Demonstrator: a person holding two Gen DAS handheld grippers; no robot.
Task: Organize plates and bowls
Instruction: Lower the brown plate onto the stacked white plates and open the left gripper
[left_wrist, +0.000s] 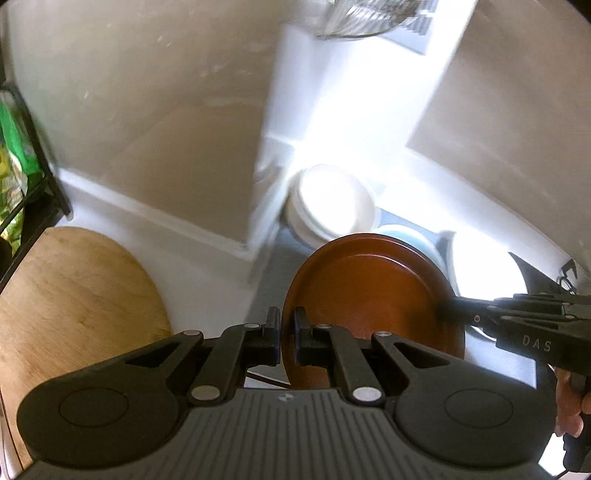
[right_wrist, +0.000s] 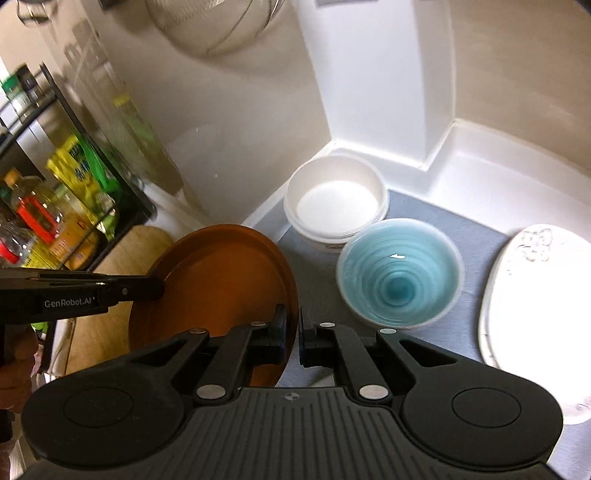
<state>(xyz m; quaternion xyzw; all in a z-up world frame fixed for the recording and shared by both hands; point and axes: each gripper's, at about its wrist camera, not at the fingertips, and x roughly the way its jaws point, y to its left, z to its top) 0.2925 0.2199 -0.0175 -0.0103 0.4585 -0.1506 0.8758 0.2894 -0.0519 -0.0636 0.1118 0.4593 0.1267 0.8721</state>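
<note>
A brown plate (left_wrist: 373, 295) hangs in the air, tilted, held from both sides. My left gripper (left_wrist: 287, 325) is shut on its left rim. My right gripper (right_wrist: 294, 325) is shut on its right rim (right_wrist: 288, 280); in the left wrist view it (left_wrist: 448, 308) reaches in from the right. Below, on a grey mat (right_wrist: 480, 236), stand a white bowl (right_wrist: 336, 199) and a blue ribbed bowl (right_wrist: 400, 280). A white oval plate (right_wrist: 535, 306) with a faint flower print lies at the mat's right.
A wooden cutting board (left_wrist: 70, 291) lies on the counter to the left. A black shelf rack (right_wrist: 70, 206) with bottles and packets stands further left. A white wall corner (right_wrist: 373, 81) rises behind the bowls. A wire strainer (right_wrist: 214, 26) hangs above.
</note>
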